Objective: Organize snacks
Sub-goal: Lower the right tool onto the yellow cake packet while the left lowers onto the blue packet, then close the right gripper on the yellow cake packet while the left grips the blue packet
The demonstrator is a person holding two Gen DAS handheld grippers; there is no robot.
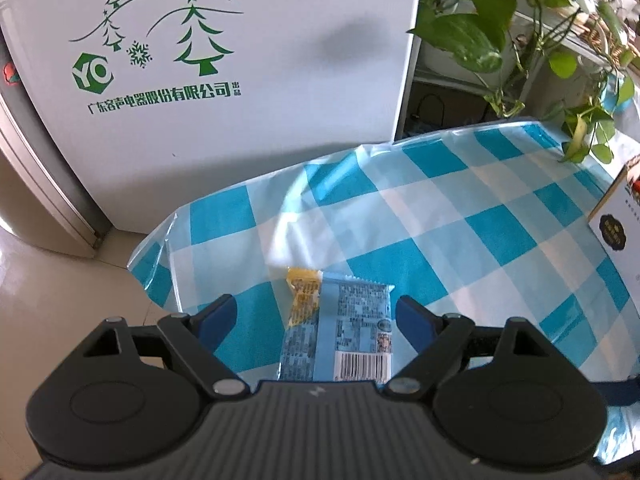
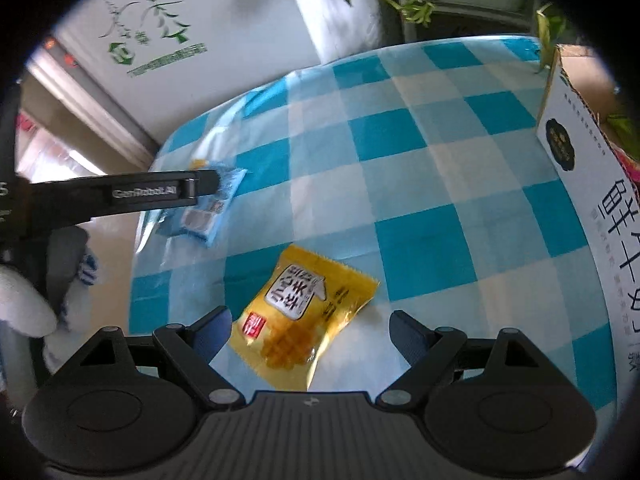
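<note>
A light-blue snack packet (image 1: 344, 332) with a barcode lies flat on the blue-checked tablecloth (image 1: 460, 208), near the table's left edge. A small yellow packet (image 1: 304, 292) peeks out from its far side. My left gripper (image 1: 314, 308) hovers over the blue packet, jaws wide, pads clear of it. In the right wrist view, a larger yellow snack packet (image 2: 304, 316) lies between the spread fingers of my right gripper (image 2: 309, 314), untouched. There the left gripper (image 2: 200, 186) shows as a black bar above the blue packet (image 2: 218, 204).
A white carton (image 2: 580, 184) with an open top stands at the table's right side, also seen as the carton (image 1: 616, 232). A tall white box with green tree prints (image 1: 200, 80) stands behind the table, beside leafy plants (image 1: 500, 20). A white-gloved hand (image 2: 24, 304) is at far left.
</note>
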